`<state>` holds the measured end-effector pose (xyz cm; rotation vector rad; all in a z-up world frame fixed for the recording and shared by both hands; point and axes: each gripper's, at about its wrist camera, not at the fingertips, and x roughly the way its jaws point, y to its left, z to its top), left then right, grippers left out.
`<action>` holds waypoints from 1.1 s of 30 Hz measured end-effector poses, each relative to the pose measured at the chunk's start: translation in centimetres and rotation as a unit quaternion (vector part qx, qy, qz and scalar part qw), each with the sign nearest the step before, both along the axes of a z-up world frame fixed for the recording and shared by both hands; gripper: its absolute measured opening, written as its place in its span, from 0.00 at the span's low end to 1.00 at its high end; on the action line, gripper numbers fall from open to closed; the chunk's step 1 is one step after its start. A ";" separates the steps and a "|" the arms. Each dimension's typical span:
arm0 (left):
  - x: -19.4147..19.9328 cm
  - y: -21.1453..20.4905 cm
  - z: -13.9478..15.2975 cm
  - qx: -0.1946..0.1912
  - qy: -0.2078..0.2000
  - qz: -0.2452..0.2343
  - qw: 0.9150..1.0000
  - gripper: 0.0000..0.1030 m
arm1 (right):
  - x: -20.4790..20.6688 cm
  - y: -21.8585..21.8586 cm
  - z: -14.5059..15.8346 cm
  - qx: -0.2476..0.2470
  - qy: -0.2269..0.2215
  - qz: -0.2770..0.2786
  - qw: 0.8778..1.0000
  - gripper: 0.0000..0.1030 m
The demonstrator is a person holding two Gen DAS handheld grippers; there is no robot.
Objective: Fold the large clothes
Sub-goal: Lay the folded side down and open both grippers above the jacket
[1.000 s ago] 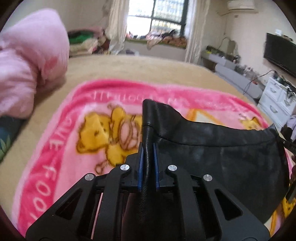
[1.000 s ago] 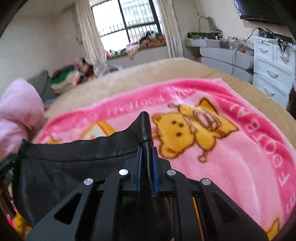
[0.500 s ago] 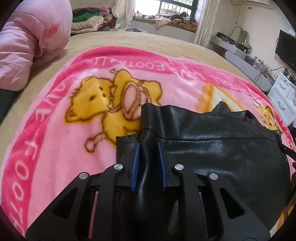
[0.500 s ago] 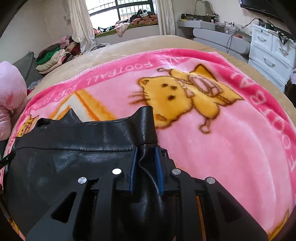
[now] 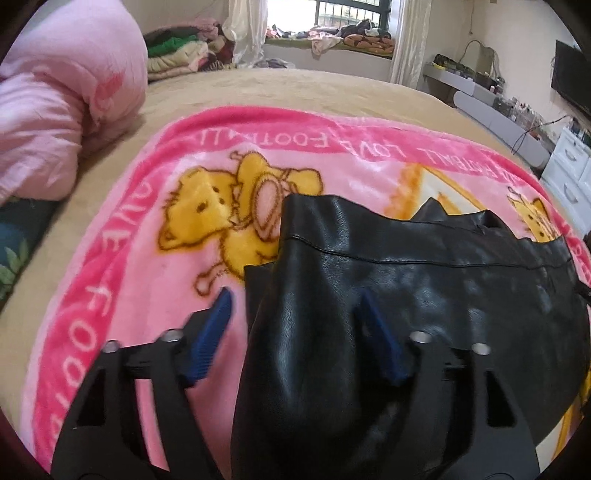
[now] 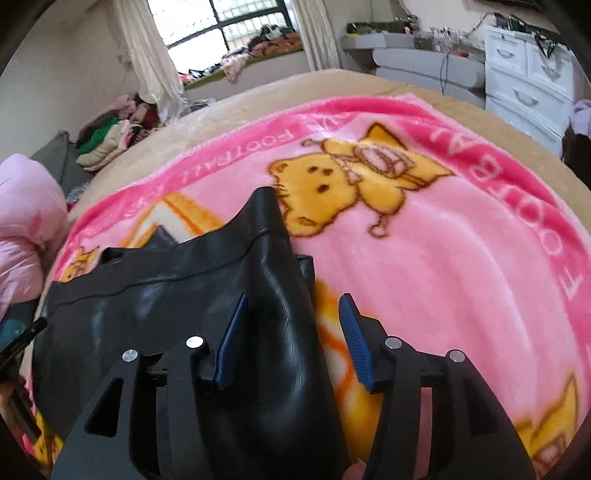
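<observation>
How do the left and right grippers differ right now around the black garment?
The left gripper gapes wider than the right gripper. The black garment spreads rightward from the left gripper, leftward from the right. The left fingers look blurred; the right ones sharper. Both are open, with a raised fold between their blue pads.

Glossy black leather-look garment (image 5: 424, 295), fluffy pink blanket (image 5: 122, 266) — soft pile

Bedroom interior — daylight is entering through a barred window (image 5: 343, 14) flanked by pale curtains (image 6: 144, 59). A tan bed (image 5: 295, 88) is carrying a pink cartoon blanket (image 5: 140, 258). A pink quilt (image 5: 55, 122) is bunching at the left; folded clothes (image 5: 177, 55) are stacking behind. White drawers (image 6: 524, 81) are standing along the right wall — a dark television (image 5: 570, 85) is hanging above.
</observation>
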<state>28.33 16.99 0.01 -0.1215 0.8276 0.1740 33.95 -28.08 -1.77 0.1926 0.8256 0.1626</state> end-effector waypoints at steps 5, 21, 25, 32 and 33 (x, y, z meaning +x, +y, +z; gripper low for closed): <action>-2.3 -1.2 2.1 0.011 -0.019 -0.006 1.000 0.77 | -4.9 0.8 3.0 -0.025 -0.056 0.048 0.997 0.60; -9.5 -8.0 -2.1 0.019 0.050 -0.056 0.997 0.81 | -12.0 9.0 -0.2 -0.089 0.019 0.171 0.981 0.60; -9.7 -7.5 -2.8 0.008 0.049 -0.057 0.997 0.81 | -12.3 9.8 -1.6 -0.117 0.020 0.160 0.980 0.60; -10.1 -6.5 -0.8 -0.038 0.039 -0.054 0.997 0.87 | -13.2 10.1 0.7 -0.101 -0.009 0.152 0.983 0.63; -10.3 -6.3 -0.6 -0.042 0.036 -0.053 0.997 0.89 | -13.5 10.3 1.1 -0.095 -0.017 0.155 0.983 0.65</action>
